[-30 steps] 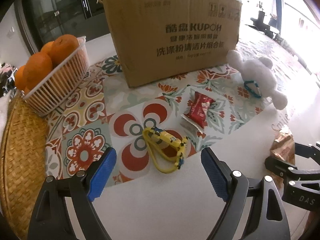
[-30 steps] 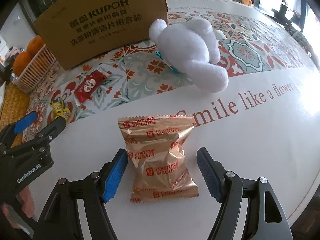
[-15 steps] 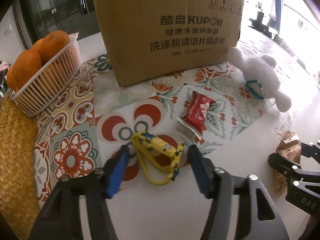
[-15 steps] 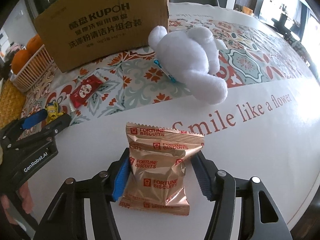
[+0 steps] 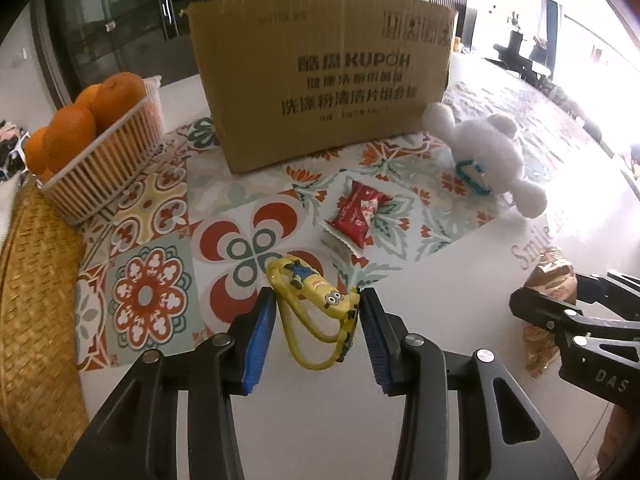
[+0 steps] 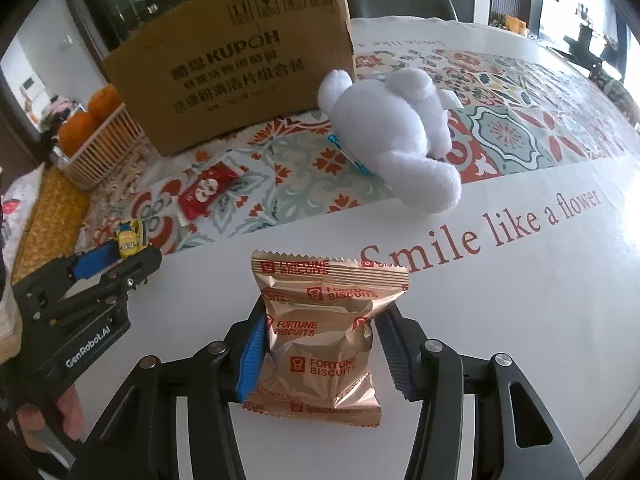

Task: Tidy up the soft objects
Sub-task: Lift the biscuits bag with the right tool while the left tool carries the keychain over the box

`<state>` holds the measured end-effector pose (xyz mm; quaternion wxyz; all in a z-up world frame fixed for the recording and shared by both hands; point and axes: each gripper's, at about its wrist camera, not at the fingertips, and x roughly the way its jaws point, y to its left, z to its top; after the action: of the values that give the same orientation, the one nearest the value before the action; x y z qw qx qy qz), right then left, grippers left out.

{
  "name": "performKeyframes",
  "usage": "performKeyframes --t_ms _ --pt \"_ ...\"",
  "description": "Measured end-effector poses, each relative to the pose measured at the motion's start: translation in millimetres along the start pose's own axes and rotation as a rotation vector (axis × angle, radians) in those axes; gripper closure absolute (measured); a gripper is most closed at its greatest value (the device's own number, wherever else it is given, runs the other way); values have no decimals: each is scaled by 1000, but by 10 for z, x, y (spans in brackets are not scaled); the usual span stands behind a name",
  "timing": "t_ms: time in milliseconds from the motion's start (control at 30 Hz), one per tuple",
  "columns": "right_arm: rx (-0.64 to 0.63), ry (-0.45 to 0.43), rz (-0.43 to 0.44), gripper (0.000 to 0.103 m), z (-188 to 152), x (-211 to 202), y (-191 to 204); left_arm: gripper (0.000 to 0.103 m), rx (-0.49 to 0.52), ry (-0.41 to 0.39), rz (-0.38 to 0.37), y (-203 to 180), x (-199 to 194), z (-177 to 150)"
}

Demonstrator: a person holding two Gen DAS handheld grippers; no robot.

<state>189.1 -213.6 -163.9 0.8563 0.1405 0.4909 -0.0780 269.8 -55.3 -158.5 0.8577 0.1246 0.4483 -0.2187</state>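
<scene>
Right now your left tool (image 5: 318, 316) sits low in the centre of the left wrist view, its blue pads (image 5: 260, 336) closing on the yellow minion keychain (image 5: 316, 308); the pads look to touch its two ends, and the keychain lies on the counter (image 5: 440, 280) where the patterned cloth meets the plain white part. Just above it in that frame lies a red snack packet (image 5: 362, 210), and above that stands the cardboard box (image 5: 320, 92) printed KUPOH. To the upper right a white plush toy (image 5: 486, 156) with a blue clip (image 5: 474, 178) lies beside the box corner. At the upper left a white basket (image 5: 104, 160) holds oranges (image 5: 92, 116), next to a woven mat (image 5: 36, 308) along the left edge.

In the right wrist view your right tool (image 6: 318, 348) occupies the lower centre, its jaws closing on the gold biscuit packet (image 6: 320, 340) marked FORTUNE BISCUITS; both pads press into the packet's sides, which pucker inward. The packet's lower edge rests on the white counter, just below the printed words "Smile like a flower" (image 6: 480, 232). Your other tool shows at the left edge of this frame, with the keychain between its pads. The plush toy lies in the upper middle, touching the box's near corner.
</scene>
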Motion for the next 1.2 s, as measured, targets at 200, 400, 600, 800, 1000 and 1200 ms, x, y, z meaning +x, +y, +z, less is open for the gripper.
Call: performKeyframes --t_ms 200,400,600,800,1000,1200 --pt "-19 -47 42 50 8 -160 -7 60 -39 -32 10 -38 -242 -46" --pt "-30 -106 91 50 58 -356 -19 60 -95 -58 12 -53 -429 -44" --pt "-43 -169 130 50 140 -555 -11 60 -128 -117 38 -71 -689 32" --pt "-56 -234 170 50 264 -744 29 60 -151 -175 59 -69 -945 128" --pt "-72 -309 209 50 460 -923 81 60 -178 -213 76 -36 -1117 286" --pt "-89 -373 232 50 686 -1040 121 60 -192 -269 113 9 -1249 471"
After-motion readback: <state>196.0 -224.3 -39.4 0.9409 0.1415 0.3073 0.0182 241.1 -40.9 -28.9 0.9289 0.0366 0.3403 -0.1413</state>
